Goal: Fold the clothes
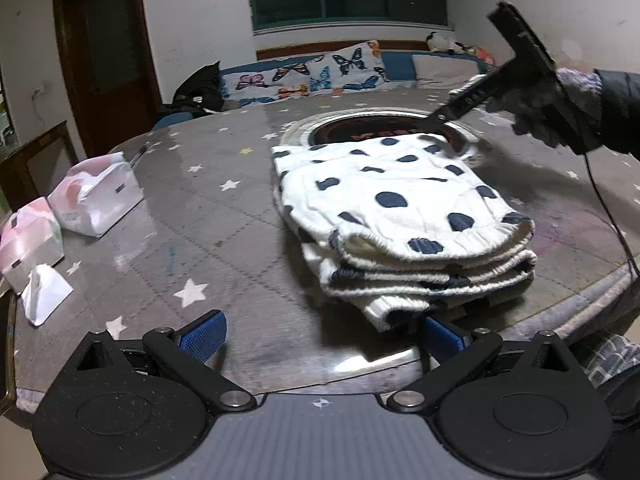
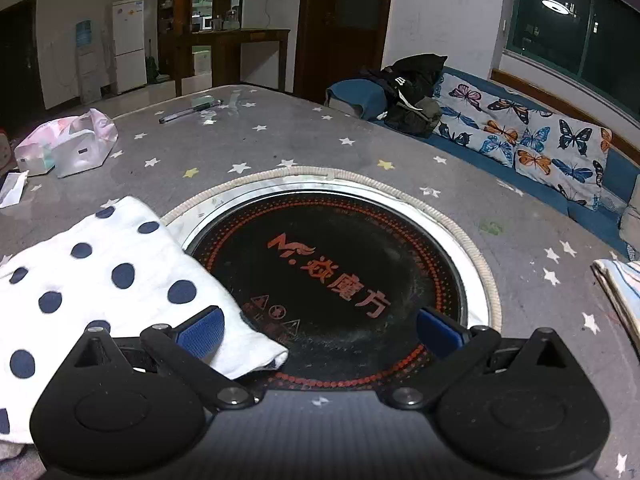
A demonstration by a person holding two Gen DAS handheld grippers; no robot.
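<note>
Polka-dot knit garment [image 1: 404, 216] sitting folded in a thick stack on the star-print tablecloth [image 1: 208, 216], far edge just overlapping the rim of the built-in induction cooktop [image 2: 336, 272]. Looks soft and floppy, light enough, but bulky with that many layers, so probably prone to sliding apart if grabbed by only the top one. Ribbed hem edges stacked on the near side, likely the best spot to pinch: all layers together there, decent grip on that knit texture. Smooth tablecloth underneath, so probably slides easily too.

Left gripper [image 1: 322, 334] spread wide, nothing between the blue pads [image 1: 202, 336], hanging just short of the near edge of the stack; right pad tucked right by the bottom fold, can't tell if actually touching. Right gripper [image 2: 320, 332] also wide and empty, hovering over the cooktop at the garment's far corner, left pad above the fabric. Couple of tissue packs [image 1: 96, 196] well off to the side.
</note>
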